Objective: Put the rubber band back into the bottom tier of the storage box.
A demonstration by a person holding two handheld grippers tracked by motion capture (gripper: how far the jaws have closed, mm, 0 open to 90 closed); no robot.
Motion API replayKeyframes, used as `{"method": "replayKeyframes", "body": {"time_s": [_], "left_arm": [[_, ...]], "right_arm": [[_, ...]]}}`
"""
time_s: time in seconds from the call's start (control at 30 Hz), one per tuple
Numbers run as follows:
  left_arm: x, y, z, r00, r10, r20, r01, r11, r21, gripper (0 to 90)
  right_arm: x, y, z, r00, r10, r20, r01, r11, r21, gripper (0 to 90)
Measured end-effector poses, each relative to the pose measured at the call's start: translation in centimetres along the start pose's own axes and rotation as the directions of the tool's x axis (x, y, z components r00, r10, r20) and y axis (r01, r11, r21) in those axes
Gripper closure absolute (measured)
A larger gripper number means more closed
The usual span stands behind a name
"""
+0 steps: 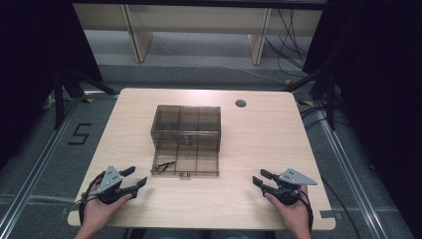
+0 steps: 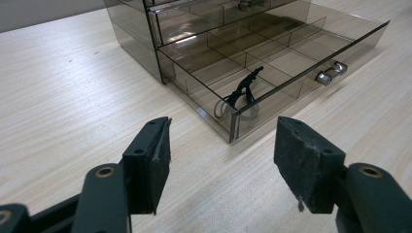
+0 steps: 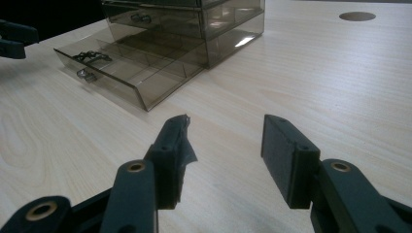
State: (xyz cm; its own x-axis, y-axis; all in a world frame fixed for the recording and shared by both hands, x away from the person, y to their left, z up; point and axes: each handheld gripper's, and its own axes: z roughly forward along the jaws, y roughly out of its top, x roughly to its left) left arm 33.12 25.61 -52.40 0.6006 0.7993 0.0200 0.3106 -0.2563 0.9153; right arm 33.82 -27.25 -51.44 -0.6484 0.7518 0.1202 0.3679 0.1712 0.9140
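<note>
We hold both grippers low over the table, the left gripper and right gripper with fingers spread, empty. Between them, farther off, the smoky drawer box has its bottom drawer pulled out, a small black clip in its left near compartment.

Drawer cabinet sits mid-bench, bottom drawer out toward you, clip in its near-left compartment; your hand-held grippers flank it.

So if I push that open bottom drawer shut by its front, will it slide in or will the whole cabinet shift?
The smoky clear-plastic drawer cabinet looks light, so it may skid on the smooth wooden table. Its open bottom drawer holds just black-handled scissors, so it probably slides easily.
</note>
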Motion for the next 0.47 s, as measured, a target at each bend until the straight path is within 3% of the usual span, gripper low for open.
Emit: {"method": "replayKeyframes", "body": {"time_s": [0.47], "left_arm": [[-0.07, 0.04, 0.10, 0.9999, 0.011, 0.006, -0.011, 0.9999, 0.008, 38.1]], "right_arm": [[-0.03, -0.01, 0.04, 1.0000, -0.002, 0.006, 0.002, 1.000, 0.000, 52.9]]}}
